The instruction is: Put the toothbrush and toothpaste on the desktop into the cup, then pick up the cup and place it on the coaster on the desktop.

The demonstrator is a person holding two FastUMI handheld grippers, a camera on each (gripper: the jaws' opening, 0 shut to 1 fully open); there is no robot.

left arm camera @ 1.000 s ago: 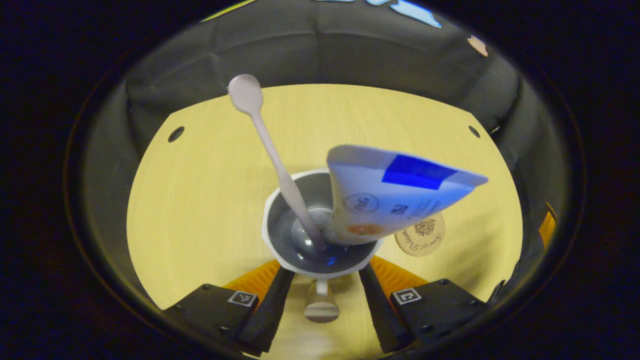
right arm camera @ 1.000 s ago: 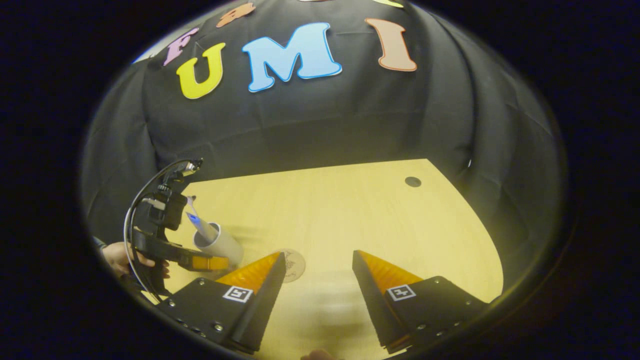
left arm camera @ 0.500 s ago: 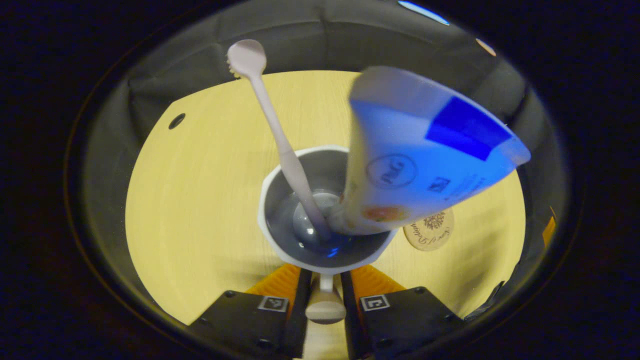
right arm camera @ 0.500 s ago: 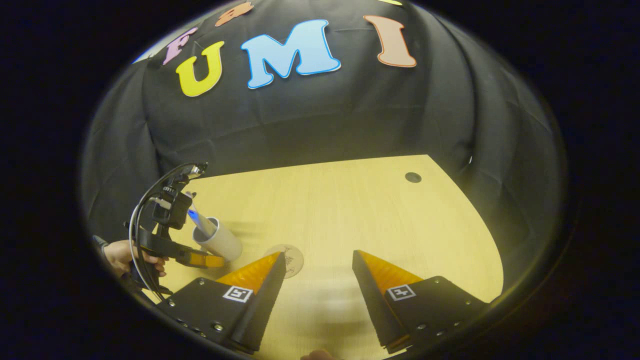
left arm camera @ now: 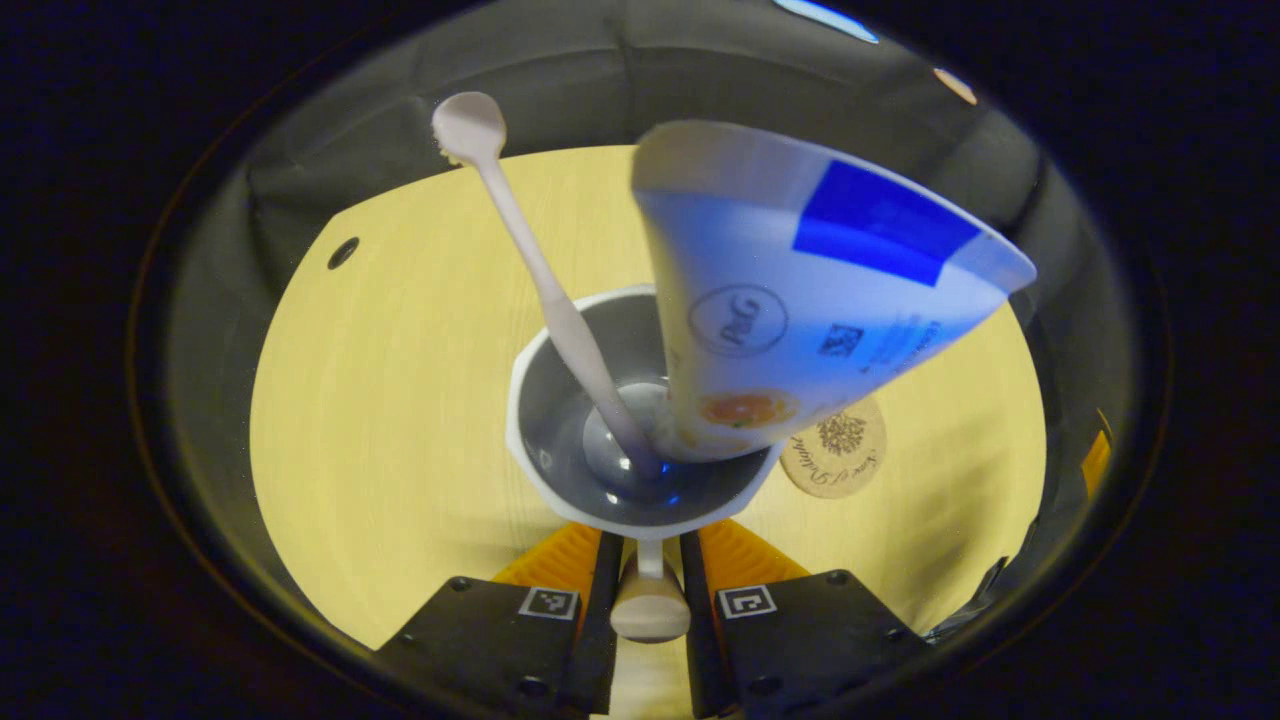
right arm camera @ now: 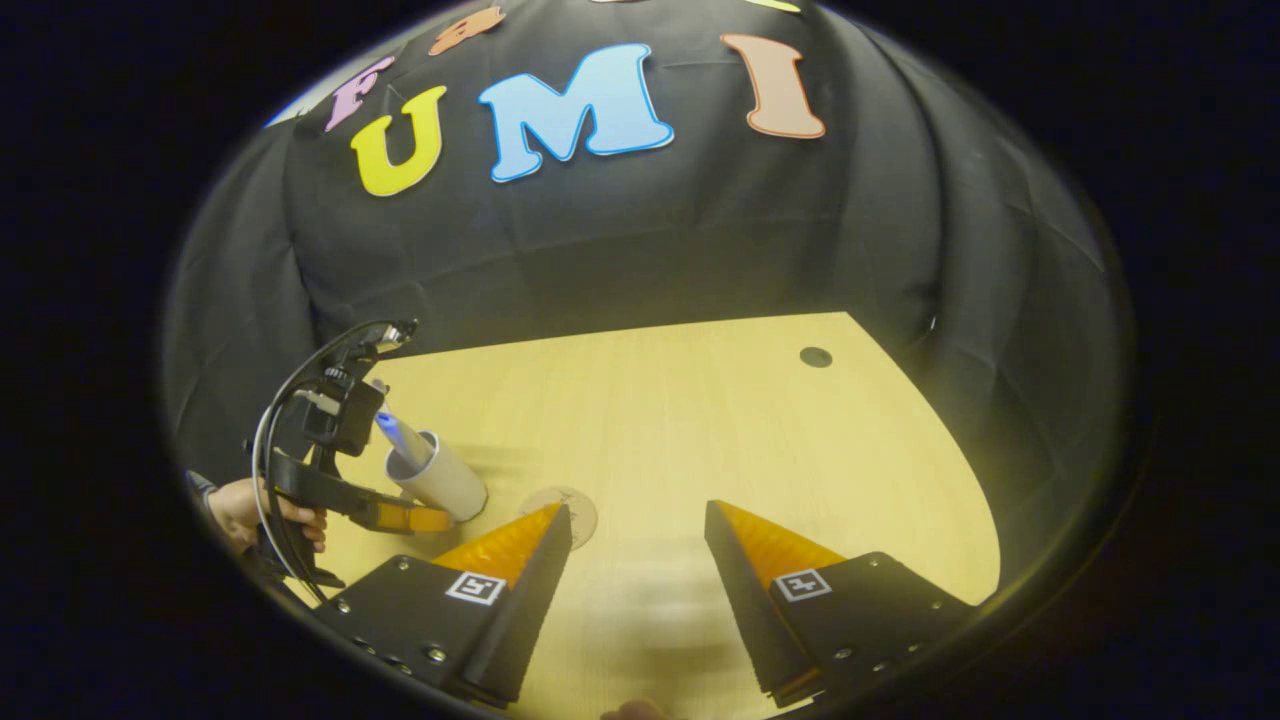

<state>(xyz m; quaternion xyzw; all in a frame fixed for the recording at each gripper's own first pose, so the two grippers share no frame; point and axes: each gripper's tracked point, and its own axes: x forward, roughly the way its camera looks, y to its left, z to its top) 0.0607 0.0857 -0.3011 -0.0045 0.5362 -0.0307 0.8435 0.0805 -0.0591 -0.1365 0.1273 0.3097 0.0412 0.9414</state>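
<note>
Left gripper (left arm camera: 649, 560) jaws closed on cup (left arm camera: 560, 470) handle, open 1 s ago. Toothbrush (left arm camera: 545, 290), toothpaste (left arm camera: 800, 290) inside cup, ahead of jaws. Coaster (left arm camera: 835, 460) on worktop (left arm camera: 400, 380), just right beyond cup. Grasp made; lift next. Right gripper (right arm camera: 637, 545) jaws open, idle.

Black tongs (right arm camera: 637, 545) bodies, square coded markers, screws, looping black cable (right arm camera: 268, 440)

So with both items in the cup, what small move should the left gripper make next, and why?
Probably carry the cup sideways toward the coaster. The left gripper has its jaws closed on the cup's handle, toothbrush and toothpaste stand inside, and the coaster lies bare beside it.
</note>
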